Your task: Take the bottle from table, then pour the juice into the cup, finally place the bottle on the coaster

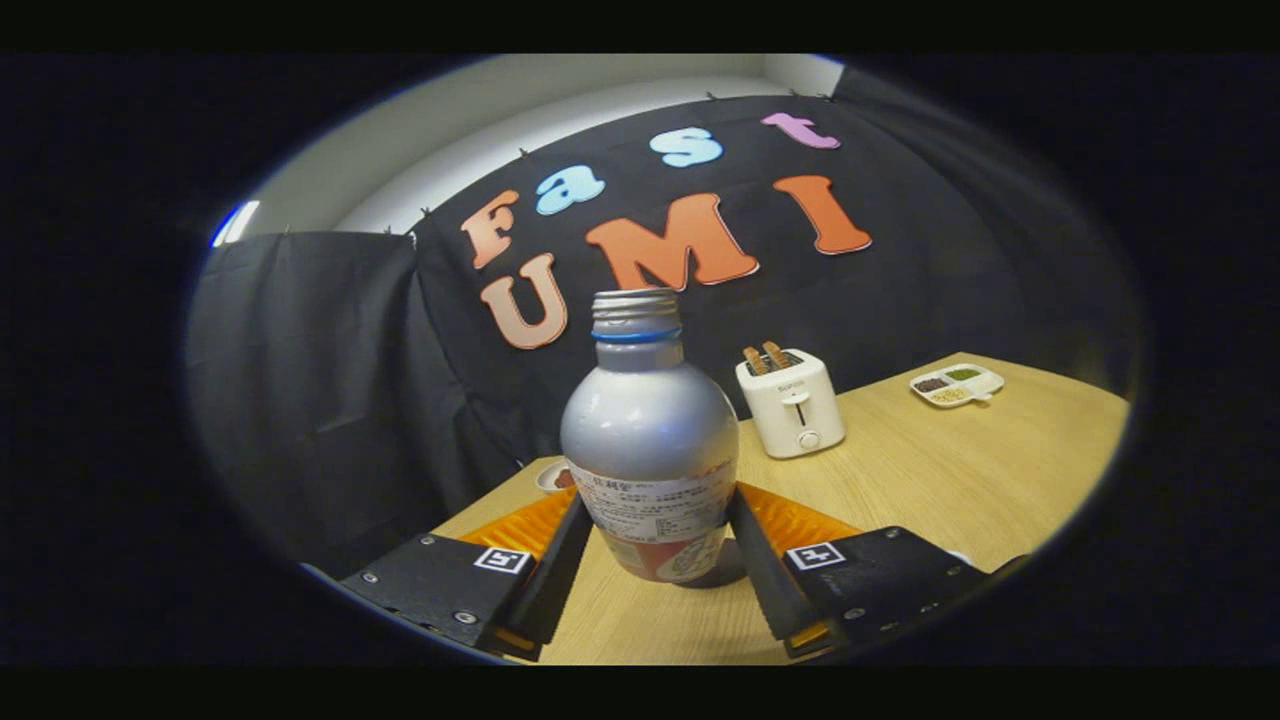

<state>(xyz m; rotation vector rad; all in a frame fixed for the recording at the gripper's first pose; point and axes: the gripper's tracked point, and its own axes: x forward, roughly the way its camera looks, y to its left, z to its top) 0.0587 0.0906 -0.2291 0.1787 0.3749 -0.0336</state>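
The bottle (650,450) stands upright on the desk (960,480), right between the two fingers (652,570). The fingers sit close against its sides, one on each side of the label, and they look clamped on it. The bottle's bottom seems to rest on the desk, so I think the lift has not begun — this is the very first step.

The top of the bottle is open, with no cap on it. A small white thing (553,476) peeks out just behind the bottle; it is too hidden to tell whether it is the cup. The pouring is not done, and neither is setting the bottle on the coaster.

A toaster (792,402) and a little snack tray (957,384) sit farther back.
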